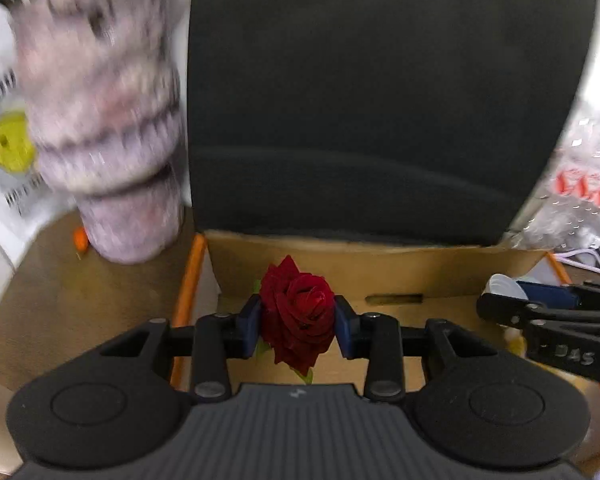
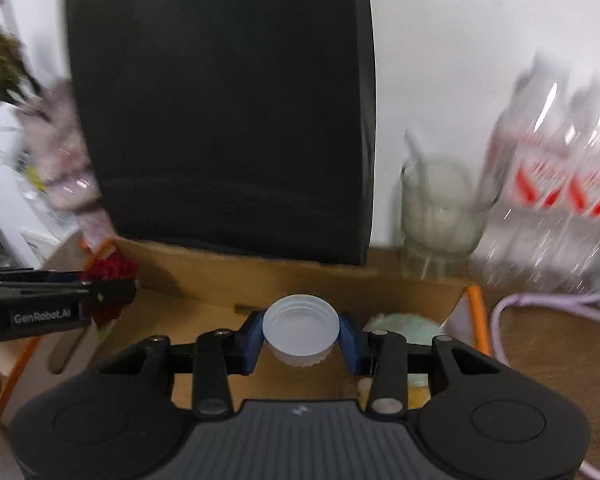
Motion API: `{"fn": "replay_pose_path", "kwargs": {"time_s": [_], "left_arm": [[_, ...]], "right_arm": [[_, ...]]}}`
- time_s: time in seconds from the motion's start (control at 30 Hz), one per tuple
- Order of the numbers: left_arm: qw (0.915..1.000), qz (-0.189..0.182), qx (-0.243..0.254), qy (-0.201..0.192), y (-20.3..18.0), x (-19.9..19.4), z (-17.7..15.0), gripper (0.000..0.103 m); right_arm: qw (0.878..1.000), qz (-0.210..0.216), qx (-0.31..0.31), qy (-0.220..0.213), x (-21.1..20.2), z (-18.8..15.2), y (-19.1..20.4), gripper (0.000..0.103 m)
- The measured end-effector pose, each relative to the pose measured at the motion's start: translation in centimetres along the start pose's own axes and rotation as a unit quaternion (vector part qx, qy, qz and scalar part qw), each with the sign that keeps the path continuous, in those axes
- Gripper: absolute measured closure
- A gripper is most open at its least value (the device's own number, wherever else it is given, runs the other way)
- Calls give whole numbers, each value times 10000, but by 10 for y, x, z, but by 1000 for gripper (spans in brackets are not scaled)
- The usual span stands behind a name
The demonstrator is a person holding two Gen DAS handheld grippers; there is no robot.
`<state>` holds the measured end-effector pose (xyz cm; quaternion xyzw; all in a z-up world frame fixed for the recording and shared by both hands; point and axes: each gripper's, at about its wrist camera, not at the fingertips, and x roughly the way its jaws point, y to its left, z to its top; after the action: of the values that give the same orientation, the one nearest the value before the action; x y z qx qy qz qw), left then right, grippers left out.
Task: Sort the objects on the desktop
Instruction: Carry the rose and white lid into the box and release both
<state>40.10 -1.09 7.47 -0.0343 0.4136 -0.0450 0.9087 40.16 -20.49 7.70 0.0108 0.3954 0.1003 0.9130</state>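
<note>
Left fingers pinch a rose; right fingers pinch a cap.

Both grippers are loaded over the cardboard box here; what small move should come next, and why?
Probably lower both a little into the cardboard box, then release. The left gripper grips a red rose and the right gripper a white bottle cap, both already above the open box.

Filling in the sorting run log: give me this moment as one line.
left gripper: shut on red rose | right gripper: shut on white plastic bottle cap | both over open cardboard box
</note>
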Motion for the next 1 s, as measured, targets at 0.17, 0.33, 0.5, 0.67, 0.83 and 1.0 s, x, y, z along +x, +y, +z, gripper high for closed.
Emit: {"fn": "replay_pose_path", "kwargs": {"time_s": [0.17, 0.33, 0.5, 0.67, 0.83, 1.0], "left_arm": [[9991, 303, 229, 160, -4, 20, -6, 60], [9992, 168, 277, 253, -8, 13, -7, 42], [9998, 167, 117, 26, -4, -31, 4, 29], [9997, 1, -236, 12, 1, -88, -6, 4], [9995, 118, -278, 79, 9, -145, -36, 0], [9996, 235, -123, -91, 15, -212, -67, 0]], "right_arm": [[9984, -179, -25, 536, 41, -3, 0, 64], [9957, -285, -169, 865, 55, -7, 7, 56], [9982, -189, -97, 567, 10, 4, 14, 43], [9985, -456, -171, 256, -56, 13, 21, 32], [9991, -425, 8, -66, -132, -2, 24, 13], [9998, -177, -19, -99, -168, -24, 30, 12]]}}
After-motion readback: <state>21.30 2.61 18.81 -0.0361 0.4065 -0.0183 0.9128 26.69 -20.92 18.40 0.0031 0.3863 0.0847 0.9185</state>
